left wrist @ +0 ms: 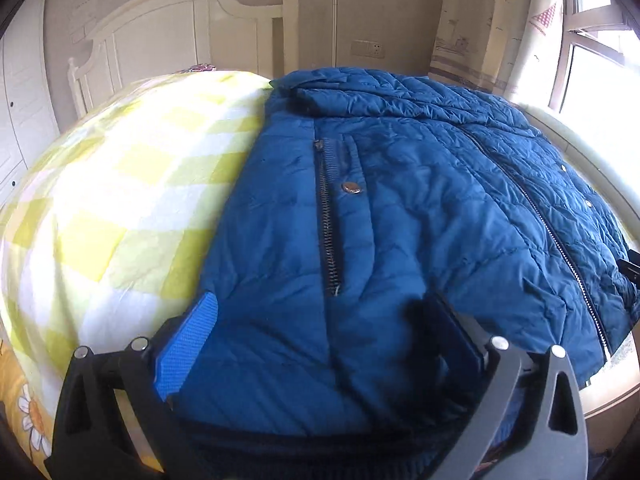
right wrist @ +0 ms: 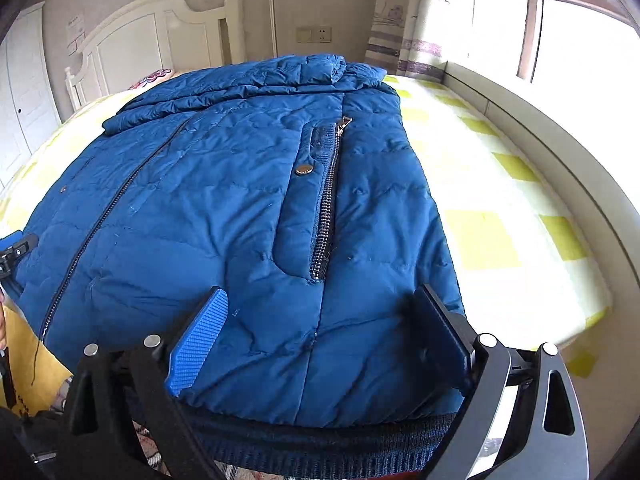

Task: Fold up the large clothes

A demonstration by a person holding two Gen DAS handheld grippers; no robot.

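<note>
The blue quilted jacket point(right wrist: 240, 208) lies flat, zipped, on the checked bed point(left wrist: 120, 184), and both the left tongs point(left wrist: 328, 344) and right tongs point(right wrist: 320, 336) gape wide over its ribbed hem point(right wrist: 320, 436), gripping nothing, so pinching that hem likely comes next.

One blue quilted jacket point(right wrist: 224, 216) lies on one bed point(right wrist: 500, 216) with a yellow-checked cover. The jacket shows two zipped pockets, the left one point(left wrist: 329, 216) and the right one point(right wrist: 326, 200), each with one snap button, and one long front zip point(right wrist: 108, 208). Two grippers hang over its near hem: left gripper point(left wrist: 324, 332), right gripper point(right wrist: 320, 320). One white headboard point(right wrist: 160, 32) stands far off, and one window point(right wrist: 580, 36) is on the right.
</note>
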